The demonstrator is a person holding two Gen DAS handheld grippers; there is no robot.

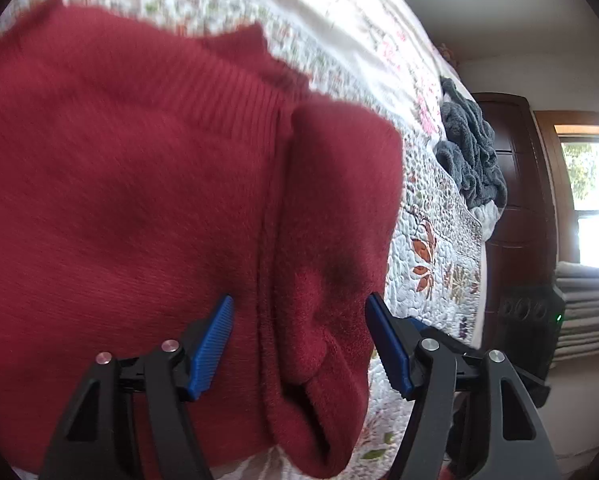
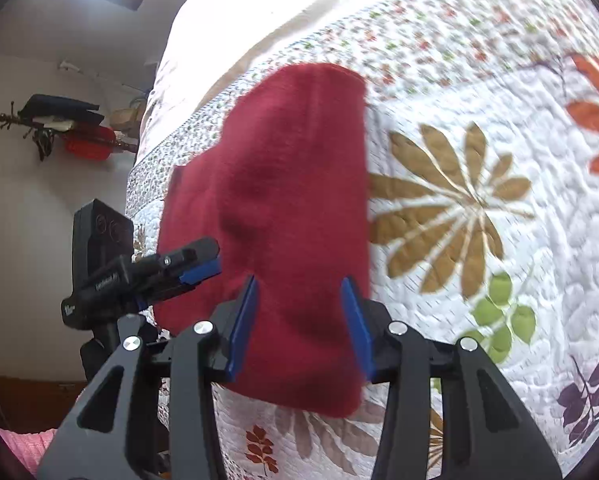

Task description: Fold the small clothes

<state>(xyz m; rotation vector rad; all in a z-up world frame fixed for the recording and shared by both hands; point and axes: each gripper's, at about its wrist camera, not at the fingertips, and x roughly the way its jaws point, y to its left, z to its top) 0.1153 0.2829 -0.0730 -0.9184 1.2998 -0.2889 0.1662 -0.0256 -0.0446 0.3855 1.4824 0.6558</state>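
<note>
No text is reading clearly in either view. In the right wrist view, pale lettering is showing on the side of the left gripper [image 2: 199, 268], along its black body, and another small pale mark is sitting lower on the same housing, but both are coming through too small and blurred to make out. The black device [image 1: 527, 320] seen from the left wrist is showing only a small green light, with no legible label. Nothing else is carrying any writing, numbers or signs.
</note>
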